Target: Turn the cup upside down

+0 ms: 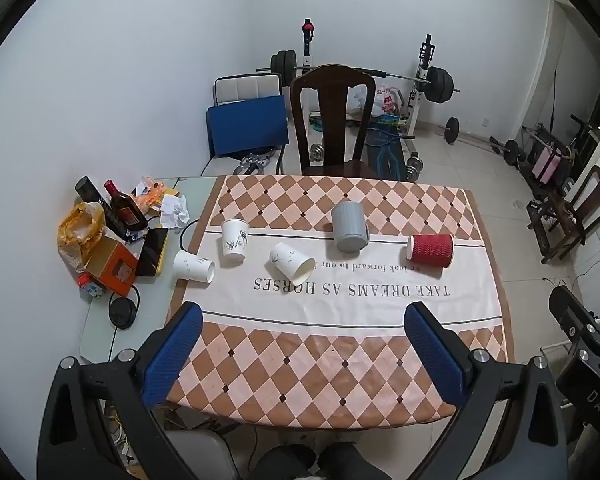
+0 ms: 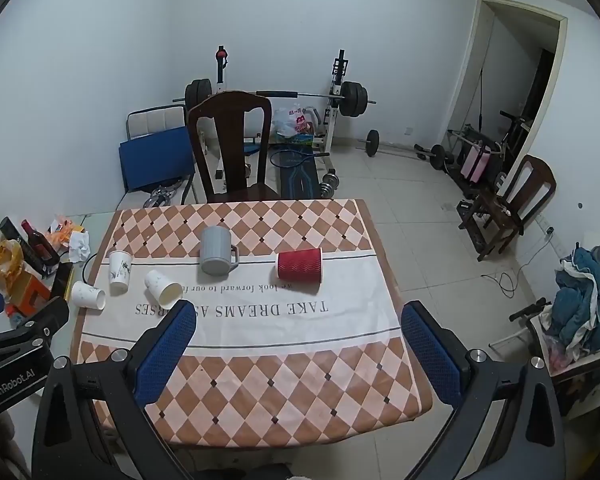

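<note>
Several cups sit on the checkered tablecloth (image 1: 340, 360). A red ribbed paper cup (image 1: 430, 250) (image 2: 299, 265) lies on its side at the right. A grey mug (image 1: 350, 227) (image 2: 217, 251) stands upside down near the middle. A white paper cup (image 1: 234, 239) (image 2: 119, 266) stands with its mouth down. Two more white cups lie on their sides, one mid-table (image 1: 292, 263) (image 2: 163, 288) and one at the left edge (image 1: 193, 266) (image 2: 88, 295). My left gripper (image 1: 304, 320) is open and empty above the near table edge. My right gripper (image 2: 300, 318) is open and empty too.
Clutter fills the left side table: bottles (image 1: 124, 208), an orange box (image 1: 114, 266), a yellow bag (image 1: 80, 228), a phone (image 1: 153, 252). A dark wooden chair (image 1: 332, 120) stands behind the table. Weights and a barbell rack (image 1: 420, 80) line the back wall.
</note>
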